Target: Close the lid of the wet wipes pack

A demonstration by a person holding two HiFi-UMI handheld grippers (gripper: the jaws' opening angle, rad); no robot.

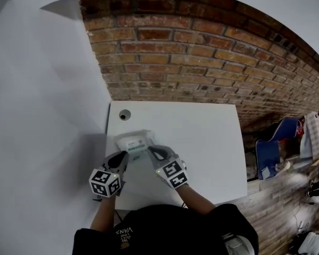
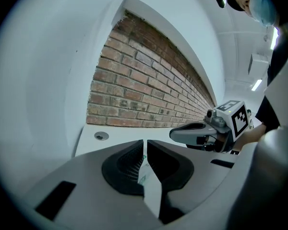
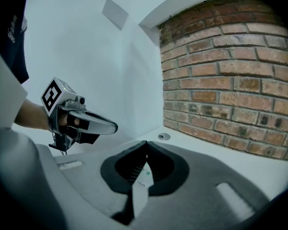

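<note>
The wet wipes pack [image 1: 134, 142] is white with a green printed strip and hangs between both grippers over the left part of the white table [image 1: 202, 142]. My left gripper [image 1: 126, 154] is shut on the pack's left edge, seen as a thin white flap [image 2: 148, 178] pinched between its dark pads. My right gripper [image 1: 151, 150] is shut on the right edge, another thin white flap [image 3: 141, 180] between its pads. Each gripper view shows the other gripper: the right gripper [image 2: 178, 132] and the left gripper [image 3: 111, 126]. I cannot make out the lid's state.
A round cable hole [image 1: 125, 115] lies in the table's far left corner. A brick wall [image 1: 202, 52] stands behind the table and a white wall [image 1: 42, 116] runs along its left side. A blue chair [image 1: 276, 149] and clutter sit on the floor to the right.
</note>
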